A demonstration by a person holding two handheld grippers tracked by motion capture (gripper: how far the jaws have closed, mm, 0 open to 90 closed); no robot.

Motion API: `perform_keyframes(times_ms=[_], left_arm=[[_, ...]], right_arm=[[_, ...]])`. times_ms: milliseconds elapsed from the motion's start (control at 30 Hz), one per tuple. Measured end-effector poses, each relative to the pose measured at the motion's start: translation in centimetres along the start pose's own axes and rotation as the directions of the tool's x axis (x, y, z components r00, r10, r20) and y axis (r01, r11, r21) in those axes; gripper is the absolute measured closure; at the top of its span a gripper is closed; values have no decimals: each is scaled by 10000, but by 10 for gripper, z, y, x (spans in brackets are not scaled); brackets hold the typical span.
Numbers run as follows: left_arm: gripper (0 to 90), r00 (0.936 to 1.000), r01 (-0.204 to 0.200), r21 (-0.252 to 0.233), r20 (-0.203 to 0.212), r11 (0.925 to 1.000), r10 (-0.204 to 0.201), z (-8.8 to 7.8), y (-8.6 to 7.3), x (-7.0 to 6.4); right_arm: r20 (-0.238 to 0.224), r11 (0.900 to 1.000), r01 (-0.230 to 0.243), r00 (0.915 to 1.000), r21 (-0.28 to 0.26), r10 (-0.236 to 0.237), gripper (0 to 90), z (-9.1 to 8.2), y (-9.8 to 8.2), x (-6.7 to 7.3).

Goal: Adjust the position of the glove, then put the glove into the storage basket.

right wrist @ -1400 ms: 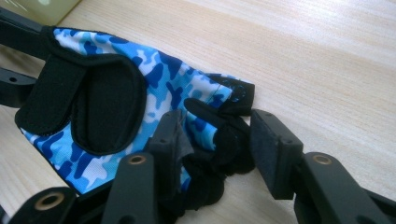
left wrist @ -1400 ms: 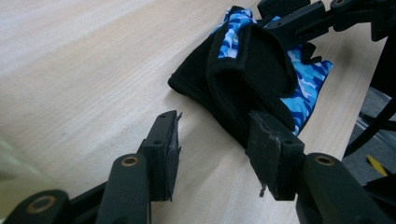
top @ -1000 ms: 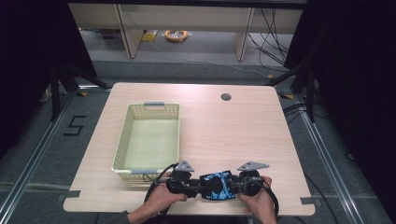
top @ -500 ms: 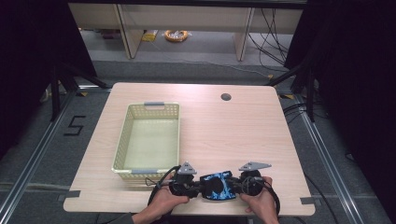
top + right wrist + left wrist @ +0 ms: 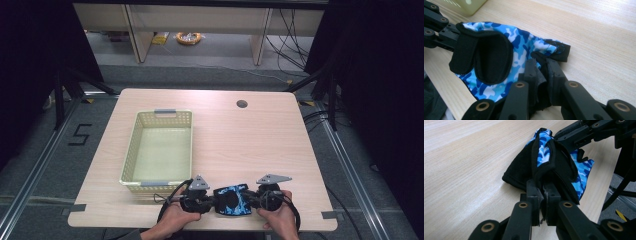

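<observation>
A blue camouflage glove with black trim [image 5: 231,200] lies at the table's front edge, stretched between both grippers. My left gripper [image 5: 205,202] is shut on the glove's black cuff edge [image 5: 541,180]; its jaws pinch the fabric. My right gripper [image 5: 252,200] is shut on the other side of the glove [image 5: 499,55], gripping black fabric near the finger openings. In the left gripper view the right gripper [image 5: 584,135] reaches in from the top right. In the right gripper view the left gripper [image 5: 439,30] comes in from the upper left.
A pale yellow plastic basket [image 5: 131,155] stands empty on the left half of the wooden table [image 5: 250,145], just beyond the left hand. A round cable hole [image 5: 242,104] sits near the far edge. The basket's corner [image 5: 471,6] shows in the right gripper view.
Both hands and the glove have shifted slightly toward the table's front edge; the grips look unchanged.
</observation>
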State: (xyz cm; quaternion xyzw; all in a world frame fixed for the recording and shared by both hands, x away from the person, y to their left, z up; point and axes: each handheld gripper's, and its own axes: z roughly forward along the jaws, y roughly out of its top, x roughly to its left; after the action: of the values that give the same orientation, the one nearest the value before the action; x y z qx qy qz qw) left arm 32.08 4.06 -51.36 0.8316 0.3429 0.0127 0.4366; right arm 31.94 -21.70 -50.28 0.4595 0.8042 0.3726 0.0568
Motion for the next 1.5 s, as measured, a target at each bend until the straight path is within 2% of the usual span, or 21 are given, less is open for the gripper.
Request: perform_keyframes(times_ms=[67, 133, 233, 267, 300, 333, 367, 400, 467, 600, 633, 767, 800, 833, 1233, 1267, 1300, 1333, 1400, 1467, 1500], left_arm=[[851, 10000, -62, 43, 7, 10000, 62, -3, -1, -1], [853, 9998, 164, -132, 87, 9998, -163, -3, -1, -2], [856, 9999, -31, -108, 148, 9999, 33, -7, -2, -2], [857, 9999, -14, -199, 109, 9998, 17, -9, -2, -4], [858, 9999, -51, -224, 137, 9997, 54, -10, -1, -4], [858, 9998, -136, -183, 143, 9997, 139, -11, -1, -4], [858, 9998, -64, -263, 164, 9996, 68, -11, -2, -5], [858, 9998, -145, -185, 159, 9997, 148, -13, -2, -5], [858, 9997, -241, -183, 72, 9995, 242, -14, -3, -3], [860, 9999, -17, -283, 156, 9996, 21, -17, -4, -4], [859, 9997, -168, -290, 182, 9994, 173, -22, -3, -3], [860, 9995, -149, -487, 273, 9987, 162, -30, -3, -4], [859, 9995, -72, -578, 306, 9983, 89, -36, -4, -5], [859, 9995, -113, -587, 297, 9982, 131, -40, -4, -5], [858, 9998, 123, -1007, 181, 9948, -105, -72, -2, 1], [858, 9999, 14, -999, 153, 9950, 1, -75, -1, 3], [858, 9998, 109, -1048, 191, 9944, -89, -78, 0, 3], [858, 10000, -30, -976, 69, 9952, 37, -81, 2, 4], [857, 10000, 36, -1178, 86, 9930, -26, -85, 5, 3], [857, 9999, -120, -1139, 18, 9934, 123, -90, 9, 4], [857, 9999, -148, -1144, -33, 9933, 146, -91, 10, 5]], right_arm=[[-172, 10000, 76, 9998, 27, -75, 806, -1, 0, 0], [-209, 9997, -106, 9997, 240, 111, 806, -3, 1, 3], [-82, 9998, 150, 9999, -154, -152, 806, -3, 0, 4], [-98, 10000, 16, 10000, -73, -17, 806, -4, 1, 5], [-328, 9998, 99, 9994, -194, -106, 806, -3, 1, 5], [-174, 9989, 59, 9998, -472, -67, 807, -3, 1, 7], [-315, 9981, -52, 9995, -610, 33, 807, -2, 1, 9], [-190, 9994, 255, 9995, -233, -260, 807, -7, 2, 8], [-377, 9988, 244, 9990, -416, -260, 807, -7, 2, 10], [-432, 9984, 251, 9987, -498, -273, 808, -10, 4, 15], [-439, 9987, 232, 9987, -460, -253, 808, -11, 5, 16], [-522, 9975, 340, 9979, -624, -373, 809, -14, 6, 22], [-543, 9985, 93, 9984, -533, -122, 809, -17, 8, 28], [-593, 9958, 487, 9968, -776, -534, 809, -17, 9, 27], [-1231, 9900, 779, 9881, -1179, -924, 810, -23, 23, 51], [-1286, 9945, 366, 9905, -978, -491, 810, -26, 24, 56], [-1316, 9894, 755, 9870, -1240, -918, 810, -25, 27, 55], [-1344, 9907, 574, 9882, -1237, -740, 810, -26, 28, 59], [-1170, 9830, 1149, 9843, -1431, -1321, 810, -27, 33, 58], [-1298, 9840, 1052, 9837, -1435, -1241, 810, -28, 38, 61], [-1120, 9833, 1147, 9850, -1411, -1310, 811, -29, 40, 62]])
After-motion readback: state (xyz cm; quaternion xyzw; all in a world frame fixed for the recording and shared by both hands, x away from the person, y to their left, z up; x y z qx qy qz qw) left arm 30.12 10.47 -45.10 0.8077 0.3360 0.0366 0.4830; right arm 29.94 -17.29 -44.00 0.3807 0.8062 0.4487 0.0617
